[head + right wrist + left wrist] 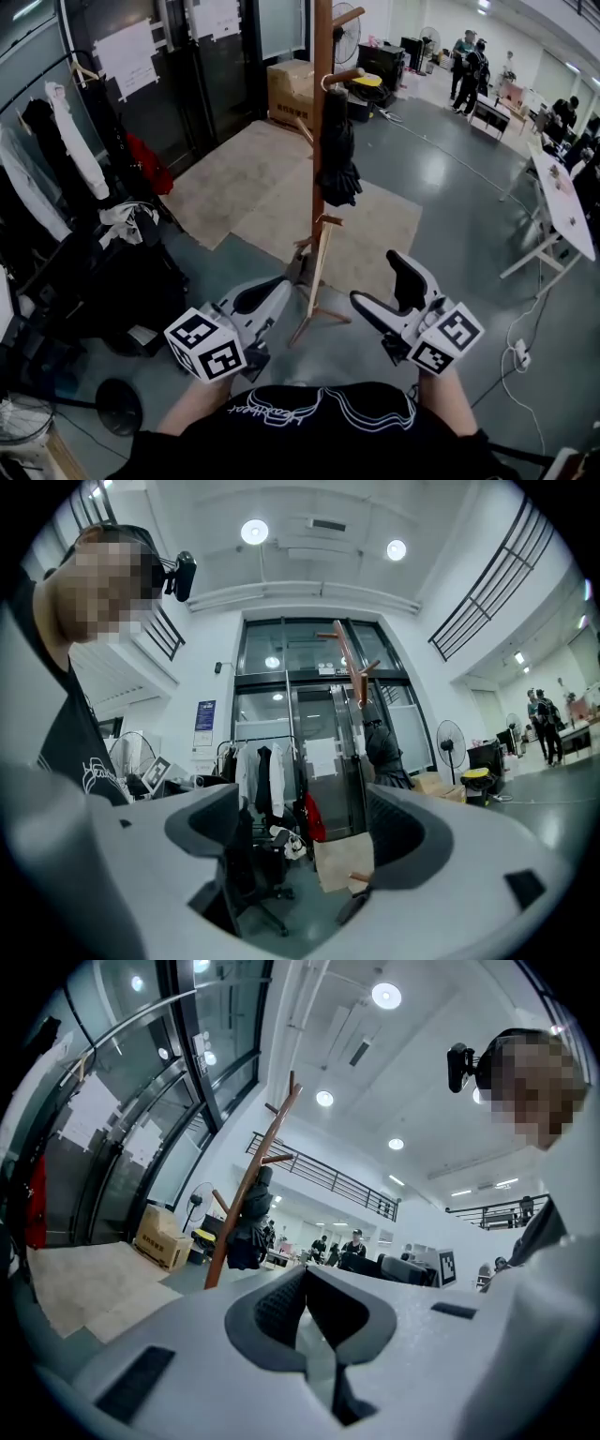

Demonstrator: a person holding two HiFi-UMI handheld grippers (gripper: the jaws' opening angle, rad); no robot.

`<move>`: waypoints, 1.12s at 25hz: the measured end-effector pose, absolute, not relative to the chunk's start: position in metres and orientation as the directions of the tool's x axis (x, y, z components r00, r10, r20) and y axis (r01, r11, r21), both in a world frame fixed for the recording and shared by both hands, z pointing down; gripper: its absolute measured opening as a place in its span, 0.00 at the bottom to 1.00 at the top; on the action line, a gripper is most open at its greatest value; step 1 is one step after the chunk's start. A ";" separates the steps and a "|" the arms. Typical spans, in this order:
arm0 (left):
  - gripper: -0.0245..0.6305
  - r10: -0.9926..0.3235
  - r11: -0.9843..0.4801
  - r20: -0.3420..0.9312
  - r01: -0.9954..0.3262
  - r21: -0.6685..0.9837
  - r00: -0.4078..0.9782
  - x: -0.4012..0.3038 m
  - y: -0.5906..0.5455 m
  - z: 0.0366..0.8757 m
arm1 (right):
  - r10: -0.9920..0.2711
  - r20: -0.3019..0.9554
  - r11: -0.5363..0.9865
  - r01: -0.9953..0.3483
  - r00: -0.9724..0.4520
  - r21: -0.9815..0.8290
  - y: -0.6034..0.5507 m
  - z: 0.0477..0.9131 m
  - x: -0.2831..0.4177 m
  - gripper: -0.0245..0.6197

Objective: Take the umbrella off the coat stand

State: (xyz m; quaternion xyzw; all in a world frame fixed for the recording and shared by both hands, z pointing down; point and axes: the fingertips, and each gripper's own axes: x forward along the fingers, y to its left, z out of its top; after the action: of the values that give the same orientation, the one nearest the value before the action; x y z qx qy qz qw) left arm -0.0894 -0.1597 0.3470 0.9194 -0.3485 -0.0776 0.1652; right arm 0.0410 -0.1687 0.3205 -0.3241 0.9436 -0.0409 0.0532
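Observation:
A wooden coat stand rises straight ahead of me in the head view. A folded black umbrella hangs by its hooked handle from a peg on the stand's right side. Both grippers are low and short of the stand, apart from the umbrella. My left gripper sits near the stand's foot with its pads meeting and nothing between them. My right gripper stands wide open and empty to the right of the foot. The left gripper view shows the stand and umbrella far beyond the jaws. The right gripper view frames the umbrella above its open jaws.
Flattened cardboard sheets lie under and behind the stand, with a cardboard box further back. A clothes rack and a black office chair crowd the left. A white table runs along the right. People stand far off.

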 end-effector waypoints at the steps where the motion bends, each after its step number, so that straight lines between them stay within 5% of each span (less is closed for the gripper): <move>1: 0.04 -0.665 -0.703 -0.025 -0.614 0.359 0.747 -0.094 -0.171 0.348 | -0.620 -0.073 0.783 -0.611 -0.781 -0.114 -0.180 0.322 0.037 0.69; 28: 0.05 -0.688 -0.676 0.005 -0.644 0.358 0.725 -0.128 -0.294 0.353 | -0.697 -0.061 0.717 -0.695 -0.715 -0.048 -0.361 0.308 0.022 0.68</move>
State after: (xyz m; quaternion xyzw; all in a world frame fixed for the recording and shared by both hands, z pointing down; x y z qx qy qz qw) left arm -0.1283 -0.2942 0.3533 0.9131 -0.3647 -0.0654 0.1702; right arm 0.0221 -0.3615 0.3079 -0.3759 0.9259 -0.0111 0.0372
